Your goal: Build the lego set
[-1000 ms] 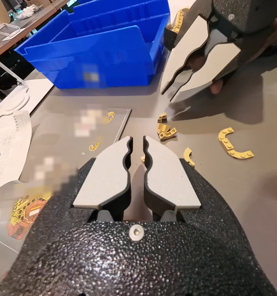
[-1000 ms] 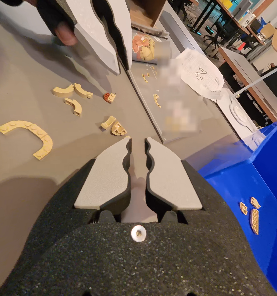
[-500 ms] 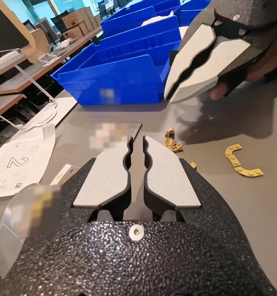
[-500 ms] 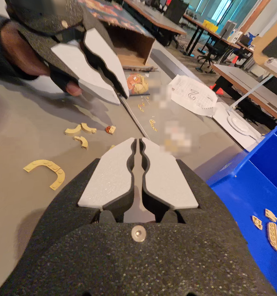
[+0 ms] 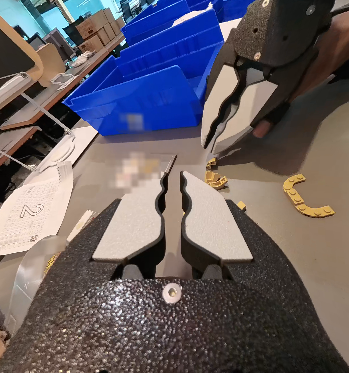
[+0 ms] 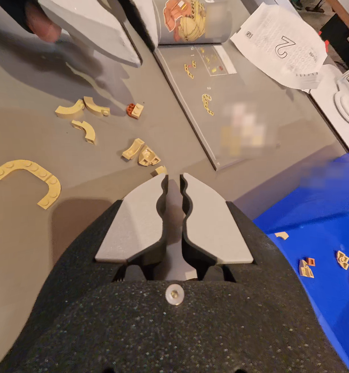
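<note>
Over the grey table (image 5: 290, 262) your left gripper (image 5: 172, 173) hangs slightly parted, gripping nothing; your right gripper (image 6: 173, 175), equally parted and bare, sits just beside a tan brick (image 6: 161, 170).

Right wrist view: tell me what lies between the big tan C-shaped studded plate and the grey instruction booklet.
Between the tan C-shaped plate and the grey booklet, the right wrist view shows loose tan curved bricks.

Setting: office-like workshop or lab. Evidence: grey tabletop (image 5: 290, 262) with tan toy bricks (image 6: 84, 131) and open instruction booklet (image 6: 220, 101); blue parts bins (image 5: 145, 96); rows of desks (image 5: 48, 94), stacked cardboard boxes (image 5: 95, 34), office chairs (image 5: 58, 40) behind.
</note>
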A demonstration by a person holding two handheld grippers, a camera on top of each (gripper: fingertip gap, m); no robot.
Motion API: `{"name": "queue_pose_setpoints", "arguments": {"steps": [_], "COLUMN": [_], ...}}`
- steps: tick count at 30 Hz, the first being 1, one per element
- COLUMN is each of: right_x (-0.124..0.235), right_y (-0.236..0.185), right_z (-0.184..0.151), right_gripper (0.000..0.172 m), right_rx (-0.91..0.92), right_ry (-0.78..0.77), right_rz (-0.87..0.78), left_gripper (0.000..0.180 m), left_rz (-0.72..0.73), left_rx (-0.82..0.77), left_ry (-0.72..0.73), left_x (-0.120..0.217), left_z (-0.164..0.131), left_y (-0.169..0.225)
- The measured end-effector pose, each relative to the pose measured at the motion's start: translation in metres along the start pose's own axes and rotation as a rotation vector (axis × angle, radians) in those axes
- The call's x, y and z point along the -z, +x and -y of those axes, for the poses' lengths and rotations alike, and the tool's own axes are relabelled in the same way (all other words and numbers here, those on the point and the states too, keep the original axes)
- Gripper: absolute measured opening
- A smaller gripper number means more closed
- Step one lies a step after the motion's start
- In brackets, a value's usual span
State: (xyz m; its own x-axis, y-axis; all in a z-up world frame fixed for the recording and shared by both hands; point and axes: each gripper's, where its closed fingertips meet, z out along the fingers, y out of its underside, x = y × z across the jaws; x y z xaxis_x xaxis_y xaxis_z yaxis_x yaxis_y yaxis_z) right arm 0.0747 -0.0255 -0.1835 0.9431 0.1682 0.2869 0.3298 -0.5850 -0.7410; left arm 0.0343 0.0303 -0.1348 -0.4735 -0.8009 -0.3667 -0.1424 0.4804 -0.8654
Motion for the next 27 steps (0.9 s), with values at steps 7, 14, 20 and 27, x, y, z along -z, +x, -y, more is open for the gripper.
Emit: {"name": "queue_pose_setpoints", "arguments": {"steps": [7,14,20,27], "right_x": [-0.002,0.000,0.001,-0.006], "right_y": [-0.006,-0.015,-0.033,-0.041], "right_z": [-0.002,0.006,0.019,0.017], "right_gripper": [0.015,0.017,0.017,0.018], "right_rx": [0.023,0.061,0.120,0.190], "right_ry": [-0.021,0.027,0.087,0.046], "right_rz": [0.033,0.064,0.113,0.103], "left_gripper": [0.010,0.011,0.014,0.016], "left_rz": [-0.009,-0.044,-0.113,-0.156], "left_rx": [0.017,0.057,0.050,0.050], "left_ry": [-0.076,-0.199,-0.255,-0.291], "left_x": [-0.001,-0.001,0.001,0.000], "left_z": [-0.014,-0.036,-0.046,-0.053], "left_y": [-0.003,-0.007,-0.001,0.008]}}
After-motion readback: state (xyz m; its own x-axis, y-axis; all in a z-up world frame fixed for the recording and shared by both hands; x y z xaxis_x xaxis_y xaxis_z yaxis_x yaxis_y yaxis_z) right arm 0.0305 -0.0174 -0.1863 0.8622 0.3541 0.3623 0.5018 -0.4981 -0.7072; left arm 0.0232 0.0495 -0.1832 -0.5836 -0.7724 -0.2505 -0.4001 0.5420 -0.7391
